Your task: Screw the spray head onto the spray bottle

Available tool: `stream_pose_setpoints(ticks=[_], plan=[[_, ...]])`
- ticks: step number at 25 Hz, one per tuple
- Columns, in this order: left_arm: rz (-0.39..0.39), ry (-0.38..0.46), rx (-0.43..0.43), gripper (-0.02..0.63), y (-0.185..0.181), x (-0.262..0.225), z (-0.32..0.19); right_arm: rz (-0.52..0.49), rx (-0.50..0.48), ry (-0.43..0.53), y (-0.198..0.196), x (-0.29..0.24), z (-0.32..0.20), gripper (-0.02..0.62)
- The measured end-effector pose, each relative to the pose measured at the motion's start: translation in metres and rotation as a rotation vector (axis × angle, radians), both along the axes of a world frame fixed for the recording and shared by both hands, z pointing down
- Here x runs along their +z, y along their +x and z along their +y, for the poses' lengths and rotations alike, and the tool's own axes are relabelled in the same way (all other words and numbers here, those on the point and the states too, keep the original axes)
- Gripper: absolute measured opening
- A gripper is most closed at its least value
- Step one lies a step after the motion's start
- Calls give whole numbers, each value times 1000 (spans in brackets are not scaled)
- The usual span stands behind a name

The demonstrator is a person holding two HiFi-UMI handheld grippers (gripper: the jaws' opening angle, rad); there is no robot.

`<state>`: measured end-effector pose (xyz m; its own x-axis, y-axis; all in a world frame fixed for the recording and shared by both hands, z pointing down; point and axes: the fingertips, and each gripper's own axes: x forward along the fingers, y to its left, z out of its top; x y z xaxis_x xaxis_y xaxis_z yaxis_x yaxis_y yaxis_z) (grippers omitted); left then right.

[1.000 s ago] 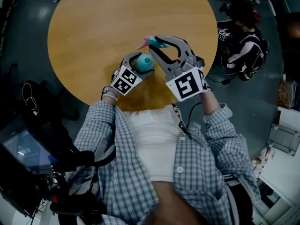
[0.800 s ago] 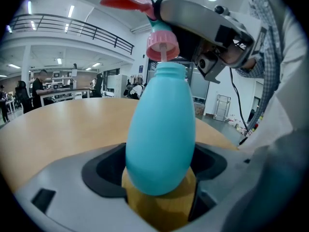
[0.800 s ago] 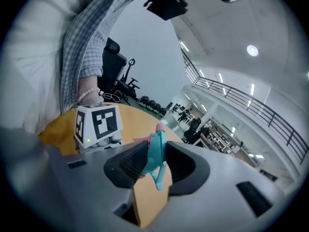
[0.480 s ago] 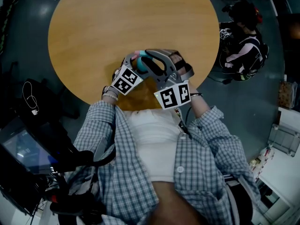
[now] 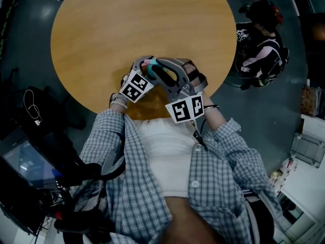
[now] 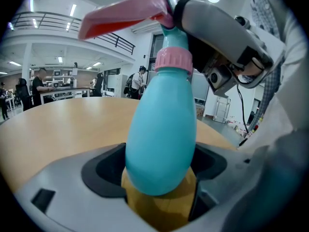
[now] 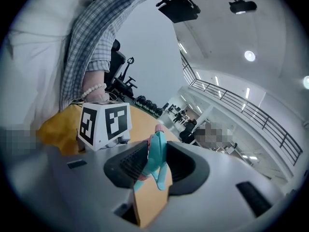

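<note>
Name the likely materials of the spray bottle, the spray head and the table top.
Spray bottle: probably moulded plastic. It is opaque teal and smooth, with a soft sheen.
Spray head: probably hard plastic. The trigger and ribbed collar are pink and slightly glossy.
Table top: wood-look surface with faint grain and a satin finish. It could be veneer or laminate; can't tell which.

Right gripper has lowered the spray head onto the spray bottle
</note>
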<state>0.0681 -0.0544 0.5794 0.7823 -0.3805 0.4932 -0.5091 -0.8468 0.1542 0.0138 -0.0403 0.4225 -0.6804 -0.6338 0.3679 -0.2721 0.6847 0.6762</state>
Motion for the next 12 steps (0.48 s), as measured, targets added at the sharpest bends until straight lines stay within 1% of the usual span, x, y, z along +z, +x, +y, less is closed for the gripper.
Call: stream_pose_setpoints(ticks=[2,6,12], plan=[[4,-2,-1,411,1,2,0,5,-2,2,0,1,2,114],[8,12,-2,411,2,1,-2,-4,-2,-39,2,1,3,114],[3,-2,-10,411,-1,2,-3,-5,21,-77,3,2,0,115]])
